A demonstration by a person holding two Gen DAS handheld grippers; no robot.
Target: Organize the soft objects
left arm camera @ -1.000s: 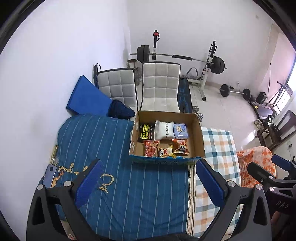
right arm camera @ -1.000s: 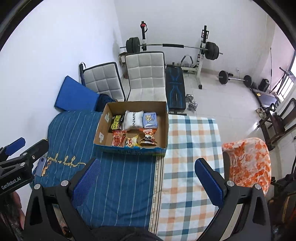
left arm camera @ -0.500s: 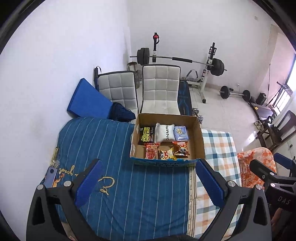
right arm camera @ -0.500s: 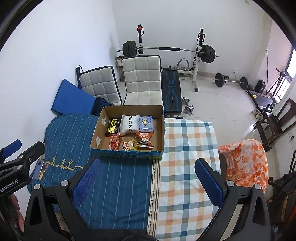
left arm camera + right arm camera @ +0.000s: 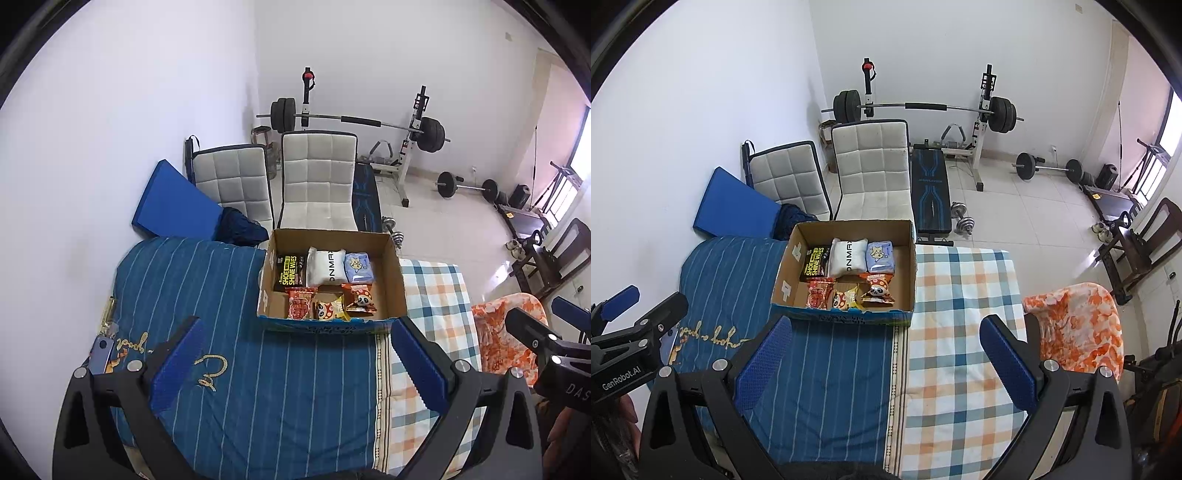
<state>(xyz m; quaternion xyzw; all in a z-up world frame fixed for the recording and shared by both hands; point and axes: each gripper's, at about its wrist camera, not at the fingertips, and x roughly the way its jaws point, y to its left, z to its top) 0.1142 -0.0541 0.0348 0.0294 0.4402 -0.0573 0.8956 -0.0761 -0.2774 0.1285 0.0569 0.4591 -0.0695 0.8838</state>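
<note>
An open cardboard box (image 5: 397, 280) (image 5: 786, 273) sits on the table at the seam between the blue striped cloth (image 5: 221, 295) and the checked cloth (image 5: 960, 295). Inside lie a black shoe-wipes pack (image 5: 290, 269), a white pouch (image 5: 325, 266), a light blue tissue pack (image 5: 357, 266) and three red and yellow snack bags (image 5: 328, 304) (image 5: 849, 291). My left gripper (image 5: 295, 365) is open and empty, held high before the box. My right gripper (image 5: 886, 365) is open and empty, also well short of the box.
An orange patterned cloth (image 5: 1075, 325) drapes over something at the table's right side. A phone (image 5: 100, 354) and keys lie at the table's left edge. Two white chairs (image 5: 317, 181), a blue mat (image 5: 170, 206) and a barbell bench stand beyond the table.
Both grippers have pulled back and up, so the box looks smaller and farther away. Both stay open and empty; the box contents are unchanged.
</note>
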